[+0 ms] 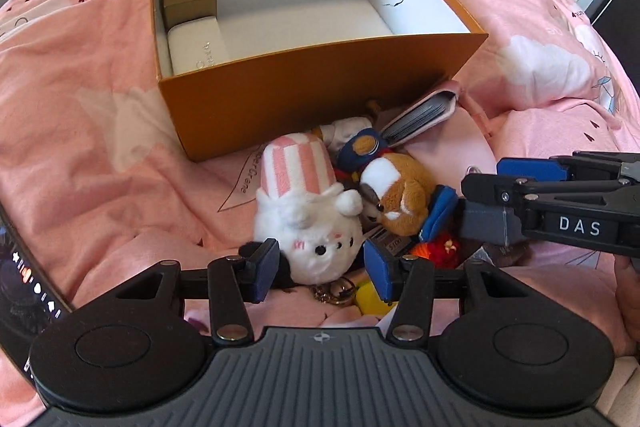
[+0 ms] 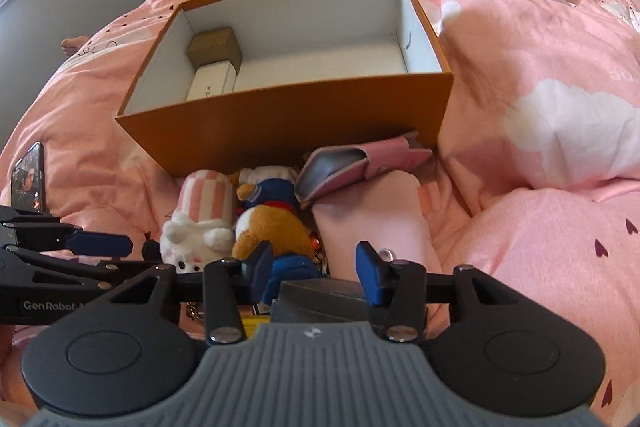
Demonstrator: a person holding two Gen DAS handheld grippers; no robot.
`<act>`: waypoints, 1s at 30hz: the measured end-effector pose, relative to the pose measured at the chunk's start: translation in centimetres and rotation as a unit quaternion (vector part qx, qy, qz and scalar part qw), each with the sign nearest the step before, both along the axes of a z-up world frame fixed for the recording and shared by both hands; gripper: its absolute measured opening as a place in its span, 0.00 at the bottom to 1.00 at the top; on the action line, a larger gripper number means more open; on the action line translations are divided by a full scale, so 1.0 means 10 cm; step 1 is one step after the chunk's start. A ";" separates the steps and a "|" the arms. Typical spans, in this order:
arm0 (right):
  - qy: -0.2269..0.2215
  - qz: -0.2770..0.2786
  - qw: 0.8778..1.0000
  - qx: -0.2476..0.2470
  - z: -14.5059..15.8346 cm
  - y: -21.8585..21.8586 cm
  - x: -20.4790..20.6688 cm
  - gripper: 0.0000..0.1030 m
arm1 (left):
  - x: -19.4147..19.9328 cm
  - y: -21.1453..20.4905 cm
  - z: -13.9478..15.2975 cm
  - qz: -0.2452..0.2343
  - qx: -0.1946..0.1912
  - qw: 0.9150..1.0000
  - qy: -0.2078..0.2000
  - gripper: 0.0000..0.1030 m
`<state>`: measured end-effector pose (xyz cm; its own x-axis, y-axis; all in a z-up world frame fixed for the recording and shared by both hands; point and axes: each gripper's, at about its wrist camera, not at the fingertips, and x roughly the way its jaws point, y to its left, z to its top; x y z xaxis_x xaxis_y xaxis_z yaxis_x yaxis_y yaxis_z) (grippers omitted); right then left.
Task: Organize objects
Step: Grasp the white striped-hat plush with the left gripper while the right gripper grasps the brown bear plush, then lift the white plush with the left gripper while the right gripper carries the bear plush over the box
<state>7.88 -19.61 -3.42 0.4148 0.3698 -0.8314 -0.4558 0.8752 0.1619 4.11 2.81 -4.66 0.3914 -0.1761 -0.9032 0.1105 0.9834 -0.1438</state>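
orange box [image 1: 320, 115] sits open mid-bed, ready for the toy pile heaped against its near wall. left gripper [image 1: 320, 273] hangs half-wide around the white bunny [image 1: 316, 239], not pinching. right gripper [image 2: 316, 277] straddles a grey block [image 2: 320, 297]; grip unclear.

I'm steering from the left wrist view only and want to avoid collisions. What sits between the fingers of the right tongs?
Observer: A grey box lies between the fingers of the right tongs. I cannot tell whether they pinch it.
Operator: And the dark strip at my left edge?
Observer: That is a phone, screen lit, lying on the pink bedding left of the orange box.
Operator: Is anyone near the bed?
Observer: What looks like a bare foot shows at the bedding's far left edge.
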 end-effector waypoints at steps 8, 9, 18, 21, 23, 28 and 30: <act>-0.001 0.041 0.999 0.001 0.01 0.12 0.07 0.46 | 0.19 -0.02 -0.14 0.001 0.034 0.999 -0.006 0.62; -0.003 0.057 0.998 -0.006 0.00 0.18 0.08 0.46 | 0.21 -0.02 -0.16 -0.001 0.037 0.999 -0.005 0.63; 0.004 0.195 0.977 -0.084 -0.18 0.63 0.18 0.52 | 0.31 0.16 -0.40 0.016 -0.010 0.999 0.041 0.78; 0.000 0.224 0.968 -0.110 -0.26 0.74 0.18 0.54 | 0.34 0.25 -0.45 0.031 -0.032 0.998 0.053 0.79; 0.001 0.230 0.966 -0.122 -0.31 0.79 0.21 0.53 | 0.35 0.29 -0.48 0.035 -0.040 0.997 0.058 0.79; 0.052 0.230 0.966 -0.104 -0.44 0.80 0.38 0.56 | 0.37 0.35 -0.54 0.041 -0.061 0.995 0.070 0.80; 0.071 0.232 0.965 -0.099 -0.48 0.78 0.42 0.57 | 0.38 0.35 -0.56 0.038 -0.067 0.994 0.075 0.82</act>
<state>12.08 -11.79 -8.18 0.1187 0.3165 -0.9411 -0.7913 0.6027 0.1029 7.95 6.30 -10.27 0.2714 -0.2739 -0.9226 0.0047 0.9590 -0.2834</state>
